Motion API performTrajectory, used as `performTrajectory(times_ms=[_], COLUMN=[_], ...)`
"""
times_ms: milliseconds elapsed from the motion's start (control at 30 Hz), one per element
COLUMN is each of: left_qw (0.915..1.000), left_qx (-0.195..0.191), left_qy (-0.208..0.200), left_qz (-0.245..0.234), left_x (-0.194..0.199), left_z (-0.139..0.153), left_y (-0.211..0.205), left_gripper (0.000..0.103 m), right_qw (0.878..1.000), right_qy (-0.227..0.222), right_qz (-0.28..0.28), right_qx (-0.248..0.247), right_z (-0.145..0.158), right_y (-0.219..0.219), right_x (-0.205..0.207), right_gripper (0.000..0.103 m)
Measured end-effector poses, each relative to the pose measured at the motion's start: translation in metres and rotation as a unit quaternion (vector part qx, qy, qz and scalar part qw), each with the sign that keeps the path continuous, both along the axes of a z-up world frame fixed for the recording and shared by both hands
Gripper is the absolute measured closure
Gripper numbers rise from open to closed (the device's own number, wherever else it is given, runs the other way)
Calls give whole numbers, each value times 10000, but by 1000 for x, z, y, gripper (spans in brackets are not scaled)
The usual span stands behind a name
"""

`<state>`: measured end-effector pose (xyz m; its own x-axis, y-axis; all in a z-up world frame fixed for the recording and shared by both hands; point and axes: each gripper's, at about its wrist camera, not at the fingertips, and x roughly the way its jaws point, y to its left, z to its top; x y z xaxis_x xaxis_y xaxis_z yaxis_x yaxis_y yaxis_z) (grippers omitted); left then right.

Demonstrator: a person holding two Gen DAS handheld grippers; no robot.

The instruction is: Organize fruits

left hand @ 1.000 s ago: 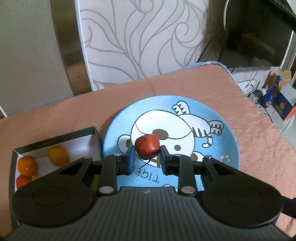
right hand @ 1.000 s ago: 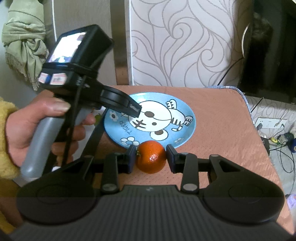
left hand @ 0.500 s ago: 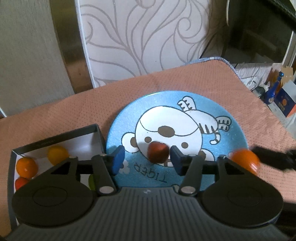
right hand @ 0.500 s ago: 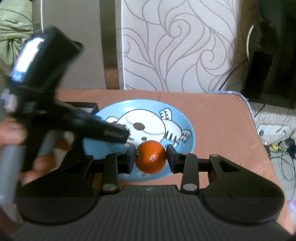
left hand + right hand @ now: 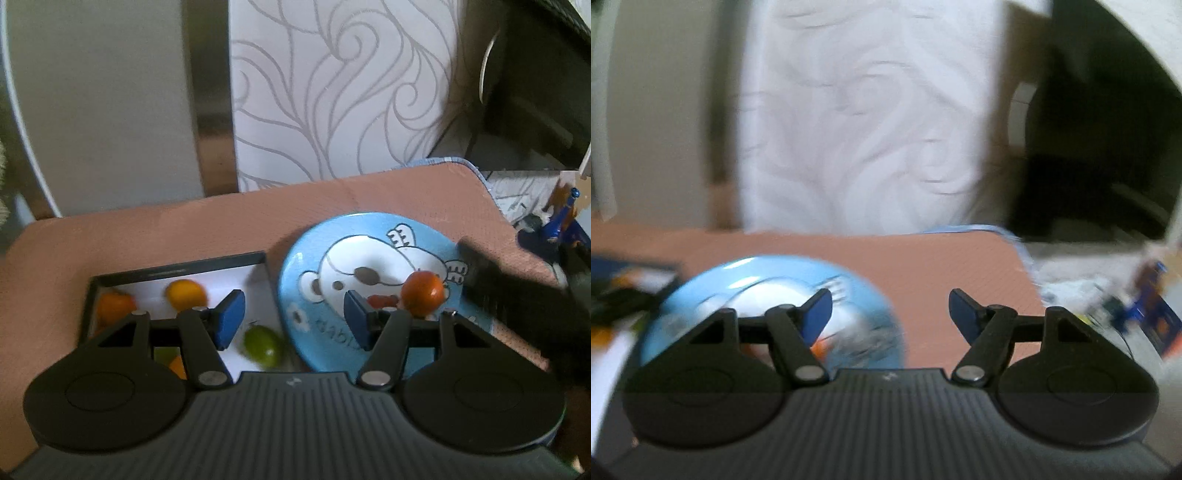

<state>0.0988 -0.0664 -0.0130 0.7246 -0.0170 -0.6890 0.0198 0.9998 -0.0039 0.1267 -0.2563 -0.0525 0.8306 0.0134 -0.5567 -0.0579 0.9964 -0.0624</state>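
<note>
A blue plate with a tiger cartoon lies on the pink table mat. On it sit an orange and a small red fruit, partly hidden behind my left finger. My left gripper is open and empty, hovering between the plate and a black box with a white floor. The box holds orange fruits and a green one. My right gripper is open and empty above the mat; the blurred plate shows at its left.
The right gripper's dark body shows blurred at the plate's right edge. A patterned white panel stands behind the table. The mat's right edge drops to floor clutter with a blue bottle.
My left gripper let go of the red fruit on the plate and swung left toward the box. My right gripper set the orange on the plate, opened and drew back to the right.
</note>
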Motion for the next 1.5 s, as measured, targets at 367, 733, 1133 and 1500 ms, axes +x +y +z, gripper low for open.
performTrajectory(times_ms=[367,733,1133,1500], left_qw=[9986,9968,9984,9995], left_qx=[260,332,280,213], left_qy=[69,197,211,52], left_qz=[464,701,453,240], left_x=[-52,-79,-89,-92], left_z=[-3,-11,-13,-14], left_y=[35,53,55,59], left_gripper=[38,38,38,33], right_qw=[9800,9673,9755,9940], right_qy=[380,778,348,-466], right_qz=[-1952,-2268,-1699,931], right_qx=[-75,-823,-1353,340], right_z=[-52,-65,-49,16], right_y=[-13,9,-2,-13], right_x=[53,76,30,-101], right_gripper=[31,26,80,35])
